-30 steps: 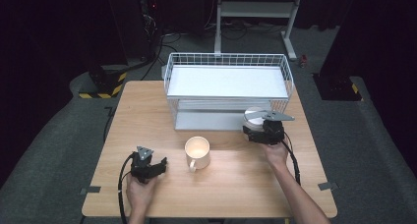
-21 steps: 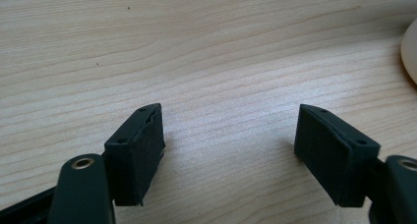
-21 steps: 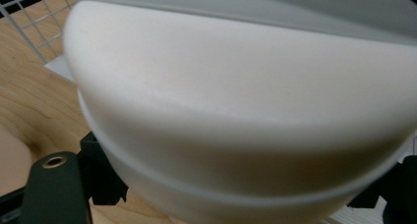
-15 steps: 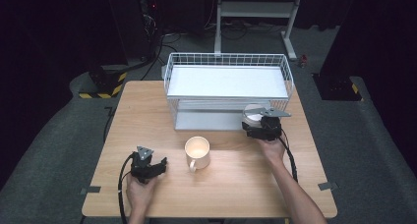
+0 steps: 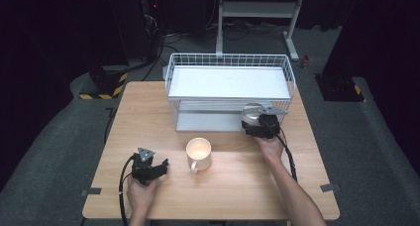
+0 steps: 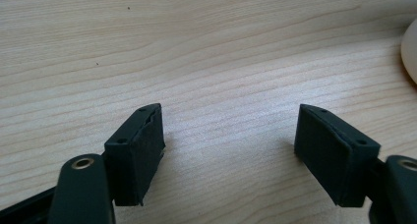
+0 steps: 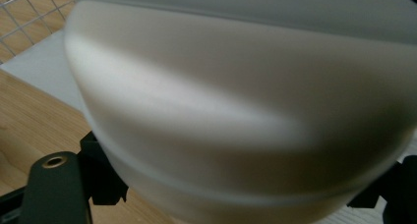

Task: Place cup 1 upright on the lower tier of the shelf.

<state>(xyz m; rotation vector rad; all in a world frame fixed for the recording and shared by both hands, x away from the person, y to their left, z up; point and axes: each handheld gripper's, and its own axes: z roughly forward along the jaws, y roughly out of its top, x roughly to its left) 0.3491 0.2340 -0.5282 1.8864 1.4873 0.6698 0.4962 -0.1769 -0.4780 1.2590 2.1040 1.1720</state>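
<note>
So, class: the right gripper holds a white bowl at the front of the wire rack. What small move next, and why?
Probably ease the white bowl forward onto the wire rack's lower shelf: the right gripper grips it at that shelf's open front.

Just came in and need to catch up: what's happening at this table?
A person works with a gripper in each hand. The right gripper is shut on a white cup, holding it at the front of the wire rack, by the lower shelf. The left gripper rests open and empty over the wooden table. A cream mug stands between the hands.
</note>
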